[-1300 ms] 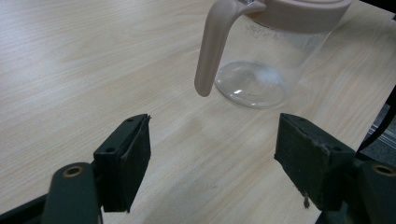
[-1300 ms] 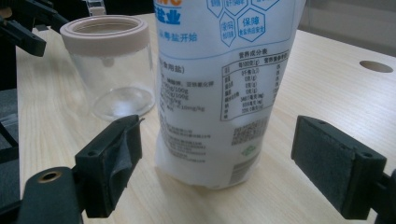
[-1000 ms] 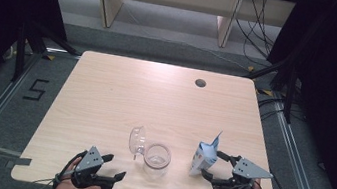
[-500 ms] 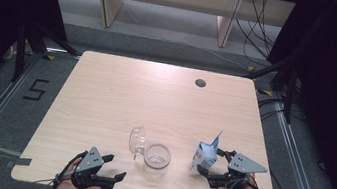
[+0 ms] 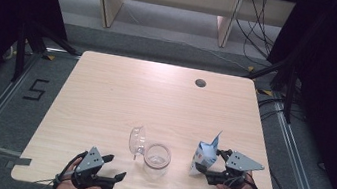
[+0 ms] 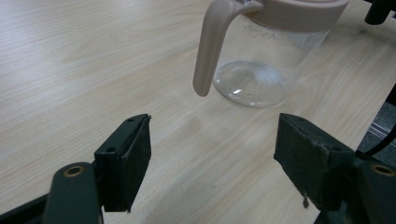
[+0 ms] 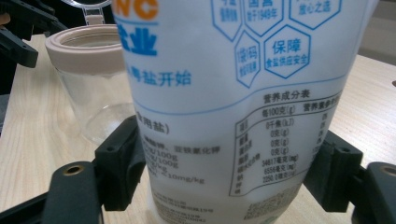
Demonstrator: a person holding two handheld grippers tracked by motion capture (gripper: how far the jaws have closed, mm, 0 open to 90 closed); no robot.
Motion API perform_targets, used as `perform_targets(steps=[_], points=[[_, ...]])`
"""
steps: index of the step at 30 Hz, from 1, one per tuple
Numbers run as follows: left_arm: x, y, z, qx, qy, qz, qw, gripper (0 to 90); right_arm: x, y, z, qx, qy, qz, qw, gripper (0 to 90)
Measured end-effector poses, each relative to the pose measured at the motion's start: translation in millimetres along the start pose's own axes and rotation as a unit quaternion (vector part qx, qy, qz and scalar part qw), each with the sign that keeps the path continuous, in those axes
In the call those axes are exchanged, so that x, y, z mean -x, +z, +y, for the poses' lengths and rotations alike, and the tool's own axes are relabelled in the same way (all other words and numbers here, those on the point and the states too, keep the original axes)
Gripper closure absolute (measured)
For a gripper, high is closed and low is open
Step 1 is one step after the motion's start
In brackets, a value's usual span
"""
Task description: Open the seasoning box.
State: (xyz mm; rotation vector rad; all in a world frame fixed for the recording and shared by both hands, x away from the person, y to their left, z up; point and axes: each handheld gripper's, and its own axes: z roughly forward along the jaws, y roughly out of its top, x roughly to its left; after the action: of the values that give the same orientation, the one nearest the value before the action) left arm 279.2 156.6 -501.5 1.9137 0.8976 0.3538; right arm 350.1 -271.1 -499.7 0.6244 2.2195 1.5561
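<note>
High view: the salt bag (image 5: 204, 154) stands upright near the table's (image 5: 156, 97) front right, pinched low down between the jaws of the right gripper (image 5: 210, 169). In the right gripper view both black pads press the white pouch's (image 7: 243, 107) sides, its blue print facing the camera. Just left of it sits the clear jar (image 5: 157, 158) with a pinkish rim, its lid flipped open. Further left, near the front edge, the left gripper (image 5: 112, 167) rests with jaws spread wide, empty, pointing toward the jar (image 6: 261, 56).
</note>
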Motion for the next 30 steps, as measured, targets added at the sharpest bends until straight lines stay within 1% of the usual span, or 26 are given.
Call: perform_targets(steps=[1, 3, 4, 5, 6, 8, 9, 10, 11, 13, 15, 16, 17, 18, 19, 20, 21, 22, 23, 24, 25, 26, 27, 28, 29, 30], points=[[0.0, 1.1, -0.4, 0.006, -0.003, -0.004, 1.0, 26.7, -0.2, 0.1, -0.1, 0.0, -0.001, -0.002, 1.0, 27.5], [0.0, 1.2, -0.4, 0.005, -0.003, -0.005, 1.0, 26.8, -1.4, 1.3, 0.0, 0.005, 0.0, 0.001, 1.0, 29.2], [0.3, 0.3, -0.1, 0.001, -0.001, -0.002, 1.0, 26.8, -1.7, 0.6, 0.0, 0.006, -0.006, -0.01, 0.9999, 30.0], [0.0, 0.0, 0.1, 0.001, 0.004, -0.002, 1.0, 26.8, -3.2, 0.7, -0.7, 0.007, 0.002, -0.01, 0.9999, 30.4], [0.2, 0.0, 0.0, 0.001, 0.002, -0.002, 1.0, 26.9, -4.3, 0.1, -1.3, 0.006, 0.005, -0.015, 0.9999, 30.9], [0.2, 0.0, -0.1, 0.001, 0.003, -0.002, 1.0, 26.9, -5.1, 0.3, -1.2, 0.006, 0.012, -0.013, 0.9998, 31.2], [0.4, 0.1, -0.1, 0.001, 0.001, -0.003, 1.0, 26.9, -8.7, -0.7, -1.1, 0.0, 0.031, -0.025, 0.9992, 31.3], [0.4, 0.1, -0.2, 0.001, 0.001, -0.002, 1.0, 26.9, -9.6, -0.4, -1.2, 0.002, 0.032, -0.025, 0.9992, 31.4], [0.6, 0.0, -0.2, 0.001, 0.0, -0.002, 1.0, 26.9, -10.7, 0.2, -0.9, 0.004, 0.027, -0.033, 0.9991, 31.4], [0.3, 0.2, -0.2, 0.001, 0.003, -0.003, 1.0, 26.9, -14.3, 0.6, -0.8, 0.005, 0.034, -0.052, 0.998, 31.4], [0.3, 0.6, -0.4, 0.002, 0.001, -0.004, 1.0, 26.8, -21.4, 1.5, 0.2, -0.001, 0.049, -0.068, 0.9965, 31.4], [0.4, 0.6, -0.4, 0.002, 0.001, -0.004, 1.0, 26.9, -24.3, 1.2, 0.5, -0.004, 0.054, -0.085, 0.9949, 31.4], [0.4, 0.5, -0.4, 0.001, 0.002, -0.004, 1.0, 26.9, -24.3, 1.2, 0.5, -0.004, 0.054, -0.085, 0.9949, 31.4], [0.5, 0.6, -0.4, 0.002, 0.001, -0.004, 1.0, 26.8, -26.9, 1.7, 0.4, 0.001, 0.056, -0.099, 0.9935, 31.4], [0.5, 0.5, -0.4, 0.001, 0.002, -0.004, 1.0, 26.8, -29.0, 2.2, 0.6, -0.002, 0.066, -0.097, 0.9932, 31.4], [0.5, 0.6, -0.4, 0.001, 0.002, -0.004, 1.0, 26.8, -31.2, 2.5, 0.7, -0.001, 0.069, -0.105, 0.9921, 31.4], [0.2, 0.4, -0.2, 0.001, 0.006, -0.003, 1.0, 26.9, -34.3, 2.8, 1.1, -0.002, 0.072, -0.125, 0.9895, 31.4], [0.3, 0.8, -0.4, 0.004, 0.004, -0.005, 1.0, 26.9, -36.5, 3.4, 1.6, -0.004, 0.076, -0.134, 0.988, 31.4], [0.3, 0.5, -0.3, 0.002, 0.005, -0.004, 1.0, 26.9, -38.0, 4.2, 2.0, -0.002, 0.085, -0.136, 0.9871, 31.3], [0.5, 0.3, -0.2, 0.0, 0.005, -0.002, 1.0, 26.8, -40.6, 4.4, 2.7, -0.007, 0.086, -0.146, 0.9855, 31.3], [0.5, 0.5, -0.2, 0.001, 0.005, -0.003, 1.0, 26.9, -42.7, 5.5, 2.6, -0.003, 0.088, -0.159, 0.9834, 31.3], [0.6, 0.7, -0.3, 0.001, 0.004, -0.004, 1.0, 26.8, -44.0, 6.6, 2.8, 0.0, 0.088, -0.164, 0.9825, 31.2], [0.7, 0.9, -0.4, 0.001, 0.003, -0.003, 1.0, 26.8, -45.2, 6.4, 3.1, -0.005, 0.091, -0.168, 0.9815, 31.0], [1.3, 1.8, -0.7, 0.005, -0.002, -0.006, 1.0, 26.8, -46.9, 7.4, 3.2, -0.002, 0.094, -0.177, 0.9797, 30.8], [0.2, 1.7, -0.4, 0.004, 0.009, -0.007, 0.9999, 26.8, -47.3, 7.6, 3.2, -0.003, 0.091, -0.181, 0.9793, 30.6], [0.2, 1.4, -0.4, 0.002, 0.009, -0.007, 0.9999, 26.8, -47.5, 8.0, 3.1, -0.004, 0.09, -0.177, 0.9801, 29.6]])
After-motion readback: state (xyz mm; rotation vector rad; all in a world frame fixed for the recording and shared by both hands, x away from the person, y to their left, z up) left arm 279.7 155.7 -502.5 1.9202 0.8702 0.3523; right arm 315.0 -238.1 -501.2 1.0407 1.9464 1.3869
